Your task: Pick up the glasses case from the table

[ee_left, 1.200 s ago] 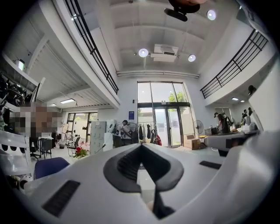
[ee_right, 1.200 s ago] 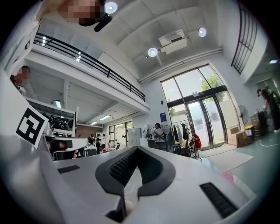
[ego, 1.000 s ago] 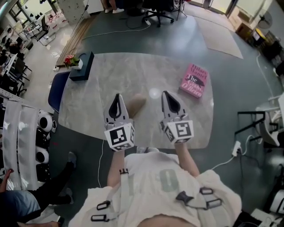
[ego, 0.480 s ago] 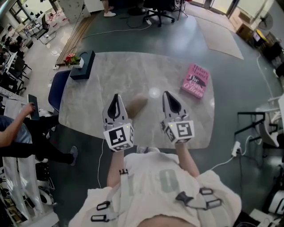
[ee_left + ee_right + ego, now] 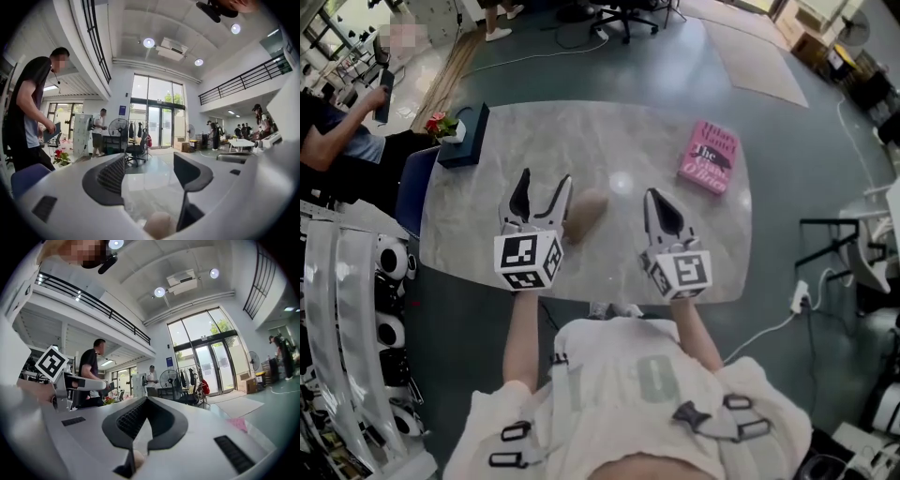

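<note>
The glasses case (image 5: 587, 212) is a tan oblong lying on the marble table (image 5: 619, 141) between my two grippers. My left gripper (image 5: 542, 184) hovers just left of it, jaws opening, pads touching nothing. The case's rounded end (image 5: 159, 225) shows low between those jaws in the left gripper view, below the left gripper (image 5: 150, 160). My right gripper (image 5: 655, 197) is shut and empty, to the right of the case. In the right gripper view the shut right gripper (image 5: 147, 400) has a bit of the case (image 5: 138, 458) showing beneath it.
A pink book (image 5: 710, 157) lies at the table's far right. A dark box with flowers (image 5: 462, 136) stands at the far left corner, a blue chair (image 5: 412, 187) beside it. A person (image 5: 342, 141) stands left of the table. Office chairs and cables are beyond.
My left gripper has swung left and forward, and its jaws have gone from shut to open. The right gripper has stayed put. A person at the left has walked toward the far corner.
</note>
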